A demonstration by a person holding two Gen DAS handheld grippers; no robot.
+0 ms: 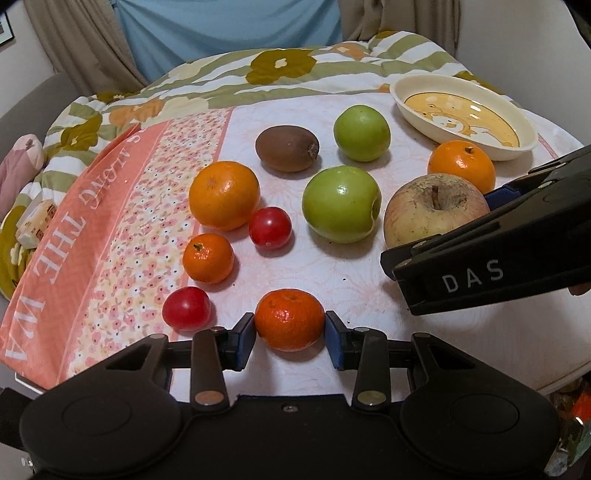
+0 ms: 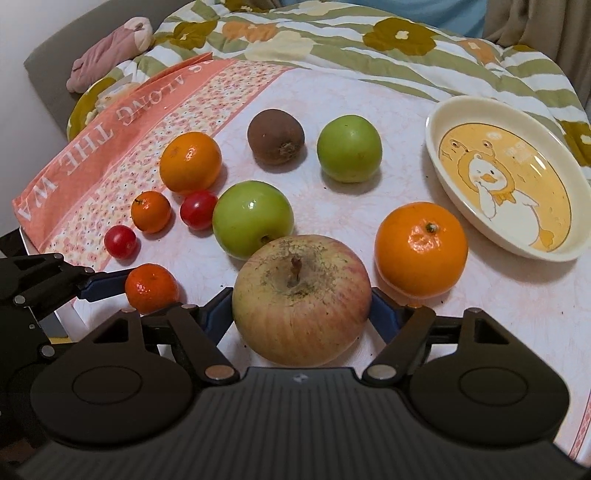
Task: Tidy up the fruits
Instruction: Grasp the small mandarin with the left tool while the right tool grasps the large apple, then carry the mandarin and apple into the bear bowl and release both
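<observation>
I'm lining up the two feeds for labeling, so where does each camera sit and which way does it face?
Left wrist: on the left gripper, looking across the table toward the person's blue shirt; its fingers flank a mandarin, and the right gripper enters from the right.
Right wrist: on the right gripper, facing the same way; its fingers flank the big apple, and the left gripper enters from the left.
Shared: all the fruit and the bowl.

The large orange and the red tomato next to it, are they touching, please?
Cannot tell: in both wrist views the large orange and the tomato overlap without a plain gap or contact.
</observation>
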